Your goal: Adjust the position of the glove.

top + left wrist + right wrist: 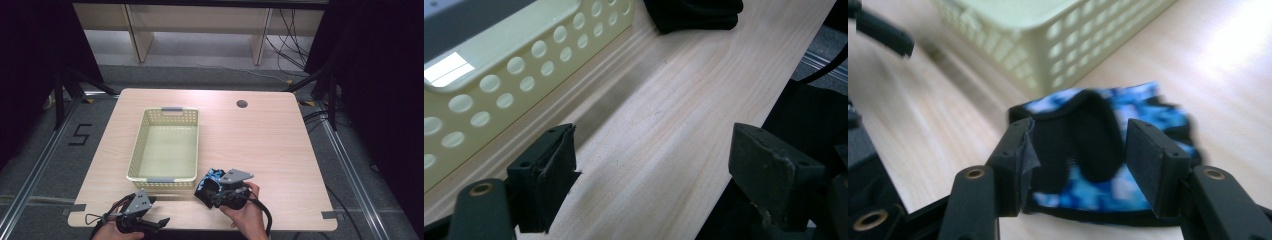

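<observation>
A blue and black patterned cloth point(209, 181) lies bunched on the wooden table just off the basket's near right corner. My right gripper point(215, 194) is at it. In the right gripper view the jaws of the right gripper point(1078, 145) press on either side of a raised black fold of the cloth point(1098, 140). My left gripper point(159, 223) sits low at the table's front edge. In its own view the left gripper point(651, 150) stands wide open over bare wood, and the cloth point(694, 12) shows dark at the top.
A pale yellow perforated basket point(137, 150) stands left of centre with nothing in it; its wall point(499, 80) runs close beside my left gripper. A round cable hole point(242, 104) is at the table's far right. Bare wood spreads to the right.
</observation>
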